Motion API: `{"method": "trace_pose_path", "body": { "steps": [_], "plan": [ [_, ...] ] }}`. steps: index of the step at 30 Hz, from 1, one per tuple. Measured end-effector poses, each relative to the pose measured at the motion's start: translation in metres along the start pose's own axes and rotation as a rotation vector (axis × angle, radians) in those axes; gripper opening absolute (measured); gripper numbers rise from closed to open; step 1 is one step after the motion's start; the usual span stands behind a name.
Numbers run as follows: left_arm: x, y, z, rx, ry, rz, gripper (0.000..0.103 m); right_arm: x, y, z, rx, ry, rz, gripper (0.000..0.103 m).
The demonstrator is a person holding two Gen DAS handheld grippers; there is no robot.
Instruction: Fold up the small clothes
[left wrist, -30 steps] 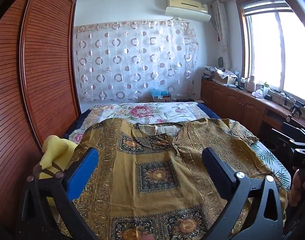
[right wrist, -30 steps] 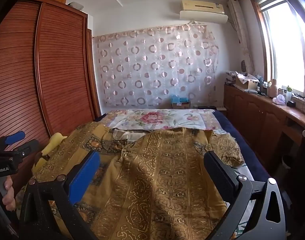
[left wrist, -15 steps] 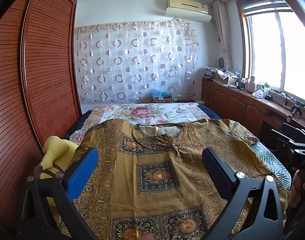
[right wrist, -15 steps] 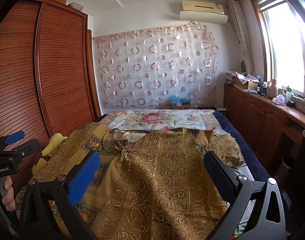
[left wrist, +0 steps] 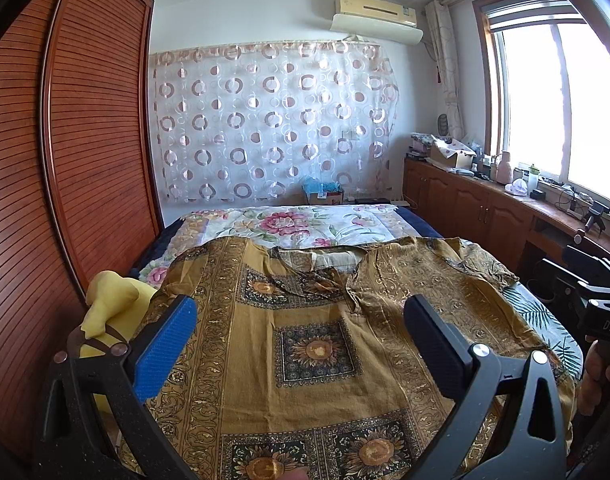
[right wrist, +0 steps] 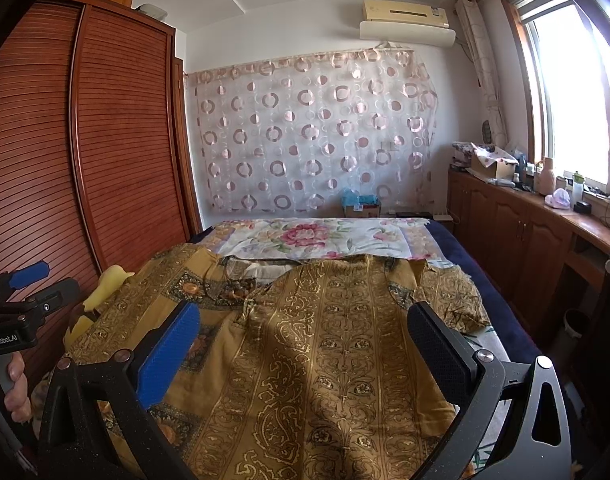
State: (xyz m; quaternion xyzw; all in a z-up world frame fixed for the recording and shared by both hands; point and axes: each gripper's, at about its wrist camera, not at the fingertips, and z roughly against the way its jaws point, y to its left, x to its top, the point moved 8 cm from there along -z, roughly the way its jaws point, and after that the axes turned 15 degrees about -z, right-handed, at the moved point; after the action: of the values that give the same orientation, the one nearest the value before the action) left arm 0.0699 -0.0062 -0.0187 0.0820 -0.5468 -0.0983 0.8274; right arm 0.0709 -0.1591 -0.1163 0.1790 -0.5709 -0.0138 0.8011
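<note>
- Sunlight from the window [left wrist: 565, 100] falls across a bedroom with a louvred wooden wardrobe [left wrist: 65, 160] on one side and a long wooden counter [right wrist: 545, 216] of cupboards on the other.
- On the bed [right wrist: 465, 264], over a floral bedsheet [left wrist: 289, 224], a mustard patterned shirt [left wrist: 305, 320] lies spread out, its collar toward the far curtain wall and its hem toward the person.
- So the long axis of the shirt runs straight away from both claws, from hem to collar.
- One short sleeve [right wrist: 449, 296] sticks out on the counter side; the other side hangs toward the wardrobe, near a yellow plush toy [left wrist: 105, 304].
- Left claw [left wrist: 301, 340] hovers over the near half of the shirt, jaws wide apart and holding nothing.
- Right claw [right wrist: 301, 344] is also spread wide and empty, above the shirt's right half.
- Neither claw touches the cloth, as far as I can see.
- I judge that no fold is made yet: the shirt lies flat with some wrinkles near the collar.
- For a lengthwise fold, the right claw is the nearer one to the counter-side sleeve and edge, and the left claw is the nearer one to the wardrobe-side edge.
- Each edge lies outward and a little forward from its claw, so each hand would have to move sideways before it pinches.
</note>
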Motion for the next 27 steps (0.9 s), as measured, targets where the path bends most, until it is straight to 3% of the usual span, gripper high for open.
{"method": "trace_pose_path", "body": {
  "steps": [27],
  "plan": [
    [-0.0012, 0.0002, -0.0009, 0.004, -0.002, -0.001, 0.103, 0.0008, 0.0011, 0.0001, 0.000, -0.003, 0.000, 0.103]
  ]
}}
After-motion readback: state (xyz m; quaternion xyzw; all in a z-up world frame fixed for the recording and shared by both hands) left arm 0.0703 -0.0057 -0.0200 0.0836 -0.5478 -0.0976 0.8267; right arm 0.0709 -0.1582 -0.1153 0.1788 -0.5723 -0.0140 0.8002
